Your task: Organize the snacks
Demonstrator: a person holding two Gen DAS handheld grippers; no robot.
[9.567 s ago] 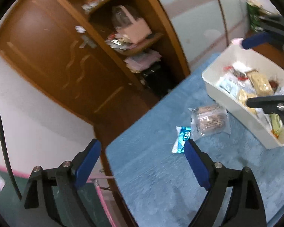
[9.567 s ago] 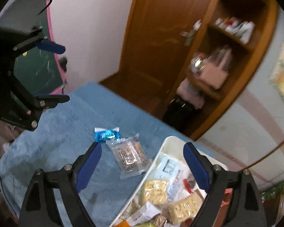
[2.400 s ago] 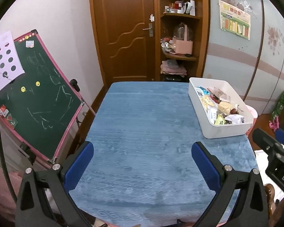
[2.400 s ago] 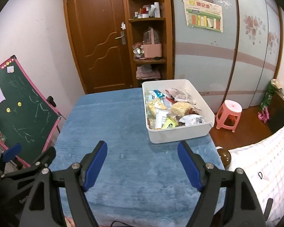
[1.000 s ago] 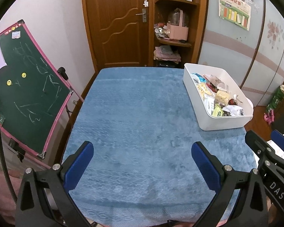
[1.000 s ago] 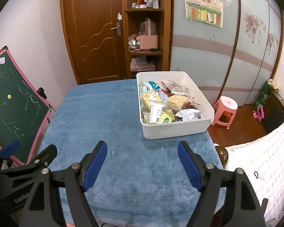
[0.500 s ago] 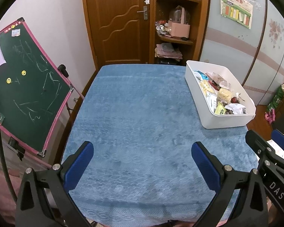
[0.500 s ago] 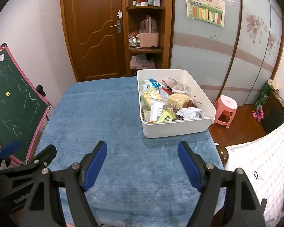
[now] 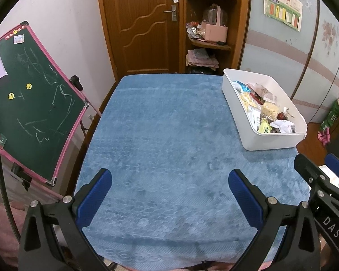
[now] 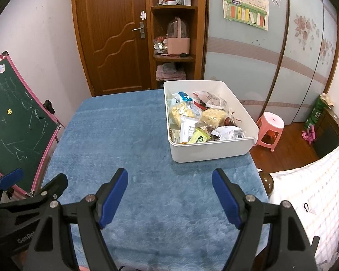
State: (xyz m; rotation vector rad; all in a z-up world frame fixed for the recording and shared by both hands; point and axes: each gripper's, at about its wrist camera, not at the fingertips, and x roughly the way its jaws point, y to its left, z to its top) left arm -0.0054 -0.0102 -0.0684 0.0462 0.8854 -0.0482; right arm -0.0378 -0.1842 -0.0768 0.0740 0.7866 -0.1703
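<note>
White letters "DAS" stand on the black body of the right tongs (image 9: 334,164), seen at the lower right edge of the left wrist view. "GenRo", cut off by the frame in front of it, stands in pale letters on the black body of the left tongs (image 10: 33,181), at the lower left of the right wrist view. The green bag (image 10: 315,113) by the wardrobe shows white letters "SE". The wall poster (image 10: 246,6) carries a headline in characters too small to read. The snack packets' print is illegible.
</note>
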